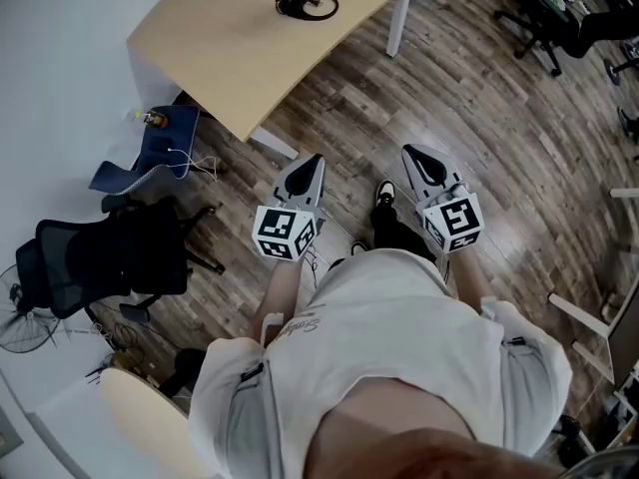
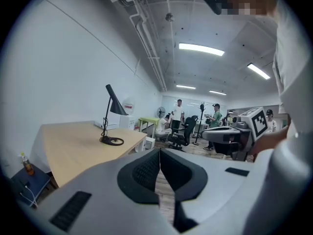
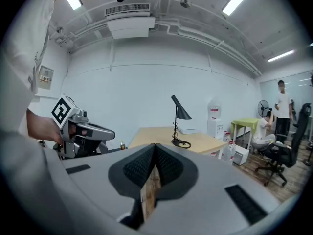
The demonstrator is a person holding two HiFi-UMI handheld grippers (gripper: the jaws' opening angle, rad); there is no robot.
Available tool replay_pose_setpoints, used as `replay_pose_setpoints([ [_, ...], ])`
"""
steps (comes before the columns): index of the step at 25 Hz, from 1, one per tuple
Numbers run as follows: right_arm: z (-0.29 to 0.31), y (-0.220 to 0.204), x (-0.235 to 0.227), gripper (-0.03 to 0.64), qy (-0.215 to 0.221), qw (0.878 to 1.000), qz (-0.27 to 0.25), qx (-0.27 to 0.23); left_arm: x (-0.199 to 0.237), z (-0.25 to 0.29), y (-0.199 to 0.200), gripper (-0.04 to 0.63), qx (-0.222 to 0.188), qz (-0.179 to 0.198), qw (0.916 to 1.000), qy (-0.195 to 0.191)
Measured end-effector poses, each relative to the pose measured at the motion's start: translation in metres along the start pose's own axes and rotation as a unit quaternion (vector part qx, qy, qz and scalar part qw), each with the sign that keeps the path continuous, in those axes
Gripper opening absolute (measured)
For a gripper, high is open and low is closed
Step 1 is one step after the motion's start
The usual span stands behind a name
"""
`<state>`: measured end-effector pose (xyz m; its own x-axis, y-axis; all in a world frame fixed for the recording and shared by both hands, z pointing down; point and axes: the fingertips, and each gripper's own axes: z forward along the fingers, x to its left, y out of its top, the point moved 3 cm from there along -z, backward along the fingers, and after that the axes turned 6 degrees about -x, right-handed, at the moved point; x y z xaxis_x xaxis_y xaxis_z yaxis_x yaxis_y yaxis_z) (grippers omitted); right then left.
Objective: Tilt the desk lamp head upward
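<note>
The black desk lamp (image 2: 116,105) stands on the pale wooden desk (image 1: 230,48), its cone head angled down; only its ring base (image 1: 310,6) shows in the head view. It also shows in the right gripper view as the lamp (image 3: 182,112). My left gripper (image 1: 312,160) and right gripper (image 1: 414,153) hang side by side over the wood floor, well short of the desk. The jaws of the left gripper (image 2: 160,152) meet with nothing between them. The right gripper (image 3: 155,146) likewise stands shut and empty.
A black office chair (image 1: 110,257) and a blue seat (image 1: 160,143) stand left of me by the white wall, a floor fan (image 1: 20,327) beyond. More office chairs (image 1: 544,13) sit at the far right. Several people (image 2: 178,114) and a green table (image 2: 149,121) are farther back.
</note>
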<state>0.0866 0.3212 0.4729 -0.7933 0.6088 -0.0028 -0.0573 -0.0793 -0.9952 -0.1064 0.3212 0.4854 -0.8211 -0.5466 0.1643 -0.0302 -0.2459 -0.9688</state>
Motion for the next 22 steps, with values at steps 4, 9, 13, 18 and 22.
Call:
replay_pose_setpoints([
  [4,0.042,0.016,-0.036,-0.006,0.013,1.0,-0.01,-0.025,0.016,0.042,0.022,0.015,-0.001,0.011,0.9999,0.0],
  [9,0.079,0.022,-0.085,-0.006,0.042,0.999,-0.009,-0.023,0.027,0.095,0.052,0.015,-0.016,0.026,0.9993,0.019],
  [13,0.104,0.021,-0.122,-0.006,0.054,0.998,-0.002,-0.023,0.035,0.132,0.058,0.015,-0.009,0.023,0.9993,0.028],
  [18,0.129,0.011,-0.153,-0.006,0.068,0.997,0.022,-0.015,0.041,0.169,0.068,0.015,-0.008,0.023,0.999,0.038],
  [22,0.142,0.009,-0.164,-0.006,0.079,0.996,0.034,-0.013,0.045,0.182,0.069,0.015,0.0,0.02,0.9987,0.046],
])
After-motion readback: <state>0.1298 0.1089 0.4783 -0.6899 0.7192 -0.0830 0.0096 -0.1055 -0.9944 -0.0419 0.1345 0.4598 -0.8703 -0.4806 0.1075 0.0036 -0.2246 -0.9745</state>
